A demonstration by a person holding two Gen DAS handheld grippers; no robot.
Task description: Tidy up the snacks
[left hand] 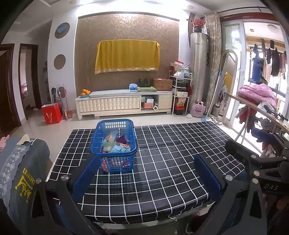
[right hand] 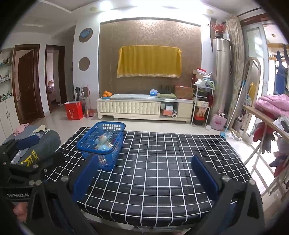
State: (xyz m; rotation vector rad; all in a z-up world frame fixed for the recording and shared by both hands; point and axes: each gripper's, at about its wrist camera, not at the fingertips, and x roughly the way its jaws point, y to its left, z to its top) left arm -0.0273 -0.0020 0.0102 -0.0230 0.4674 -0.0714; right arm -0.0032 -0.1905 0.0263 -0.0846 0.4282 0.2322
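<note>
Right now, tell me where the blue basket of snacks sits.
The blue basket stands on the black grid-patterned table, toward its far left part in both wrist views, just beyond the left gripper's left fingertip, with nothing else on the tabletop near it.

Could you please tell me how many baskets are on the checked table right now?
1. The blue basket stands on the left part of the table, upright, with snack packets inside. No other basket shows in either view; nothing on the table could hide one.

Daylight is flooding through the glass balcony door [left hand: 233, 59], overexposing the white ceiling [right hand: 144, 7]; fisheye distortion is bending edges, and corners are vignetting black.
</note>
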